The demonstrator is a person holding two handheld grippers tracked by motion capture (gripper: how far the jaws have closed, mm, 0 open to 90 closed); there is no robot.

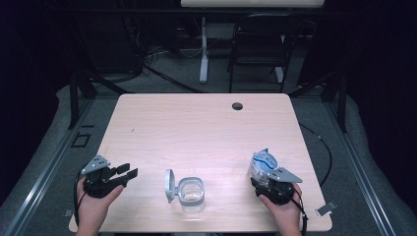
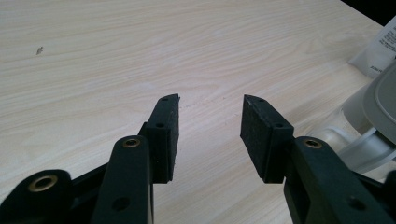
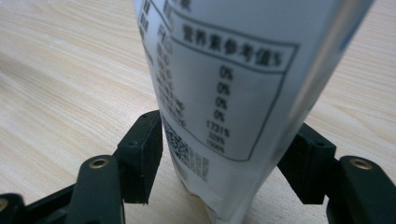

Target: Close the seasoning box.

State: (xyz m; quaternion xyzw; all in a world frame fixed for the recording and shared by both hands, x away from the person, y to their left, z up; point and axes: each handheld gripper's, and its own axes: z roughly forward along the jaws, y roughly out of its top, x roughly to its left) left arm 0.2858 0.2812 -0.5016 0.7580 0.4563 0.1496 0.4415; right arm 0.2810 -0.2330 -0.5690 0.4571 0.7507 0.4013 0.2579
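Right gripper [image 1: 268, 178], held in the person's right hand [image 1: 283, 209] at the near right of the wooden table [image 1: 206, 128]: its two black jaws pinch the lower part of a white and blue printed pouch [image 1: 261, 164], one pad against each side; in the right gripper view the pouch [image 3: 224, 93] rises upright between the pads [image 3: 142, 154], its back panel of small print, a table of percentages and a code block facing the camera, its bottom edge sitting low between the jaws. Left gripper [image 1: 129, 173], held in the person's left hand [image 1: 93, 206] at the near left of the table: jaws spread wide with nothing between them; in the left gripper view the pads [image 2: 166, 135] frame bare wood grain. Clear lidded container [image 1: 191, 192]: stands on the table between the two grippers, just to the right of the left gripper's jaw tips and well to the left of the right gripper, its grey lid [image 1: 169, 185] swung open and standing up on the side toward the left gripper; in the left gripper view the lid [image 2: 380, 100] shows at the right edge, beyond the right-hand jaw. Cable port [image 1: 237, 106]: a dark round hole at the far side of the table, well ahead of both grippers.
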